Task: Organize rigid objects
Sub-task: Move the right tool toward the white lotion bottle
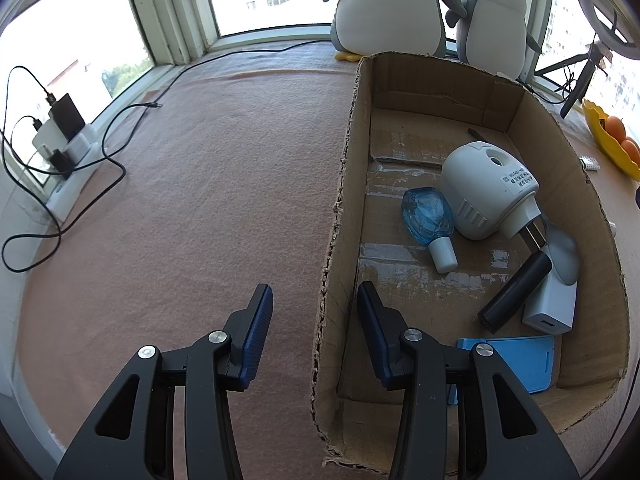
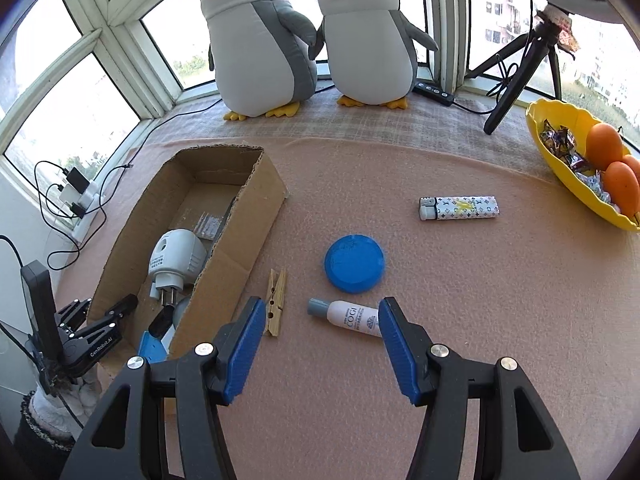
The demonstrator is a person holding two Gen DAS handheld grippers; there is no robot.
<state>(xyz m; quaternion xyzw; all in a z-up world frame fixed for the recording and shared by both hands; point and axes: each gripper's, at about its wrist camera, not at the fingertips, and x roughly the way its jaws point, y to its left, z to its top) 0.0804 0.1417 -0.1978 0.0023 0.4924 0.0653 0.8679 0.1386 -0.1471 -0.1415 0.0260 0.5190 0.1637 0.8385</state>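
Note:
My right gripper hangs open over the pink cloth. Between its fingertips lies a white bottle with a grey cap, its base hidden behind the right finger. Beyond it are a blue round lid, a wooden clothespin and a patterned lighter. My left gripper stands open astride the near-left wall of a cardboard box, its pads apart from the wall. Inside the box are a white plug-in device, a clear blue bottle, a black cylinder, a white charger and a blue flat piece.
Two plush penguins stand at the window. A yellow bowl with oranges and sweets sits at the right, a black tripod behind it. A power strip with chargers and cables lies at the left.

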